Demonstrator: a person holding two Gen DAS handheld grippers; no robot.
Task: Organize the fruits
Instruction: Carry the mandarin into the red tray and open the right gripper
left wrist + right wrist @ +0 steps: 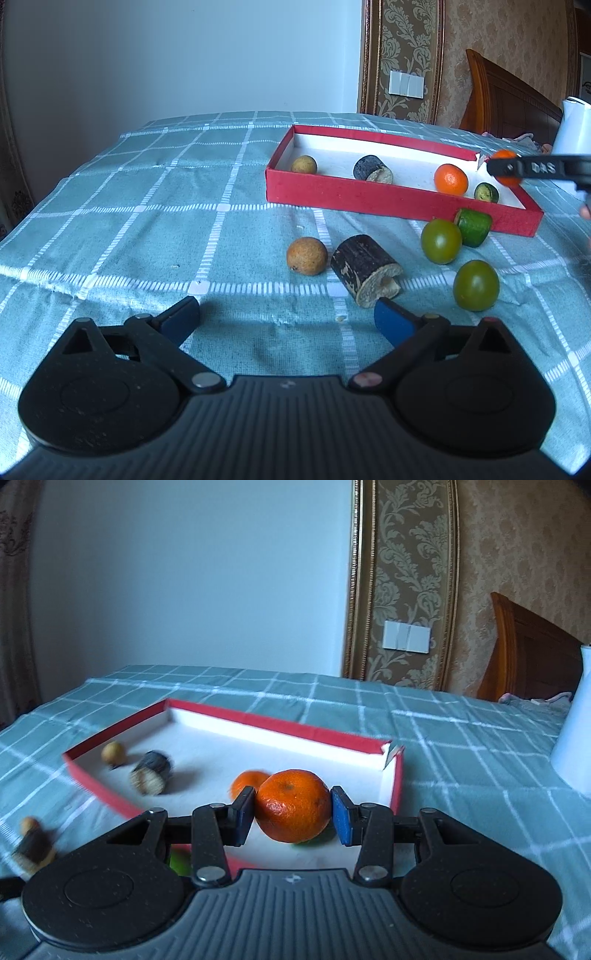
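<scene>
My right gripper (pixel 293 810) is shut on an orange mandarin (pixel 293 805), held above the near right part of the red tray (pixel 236 716); the left wrist view shows that gripper (pixel 504 168) with the mandarin over the tray's (pixel 369 201) right end. Inside the tray lie a brown round fruit (pixel 304 164), a dark cane piece (pixel 372 169), another mandarin (pixel 450 180) and a small green piece (pixel 486 192). My left gripper (pixel 288 314) stands open low over the cloth. Just beyond it lie a brown round fruit (pixel 307 256), a dark cane piece (pixel 365 269), two green fruits (pixel 441 241) (pixel 476 285) and a green cut piece (pixel 474 227).
A green checked cloth (pixel 147 221) covers the table. A white jug (pixel 574 133) stands at the far right, near the tray's right end. A wooden headboard (pixel 509 99) and a wall with switches (pixel 405 84) lie behind.
</scene>
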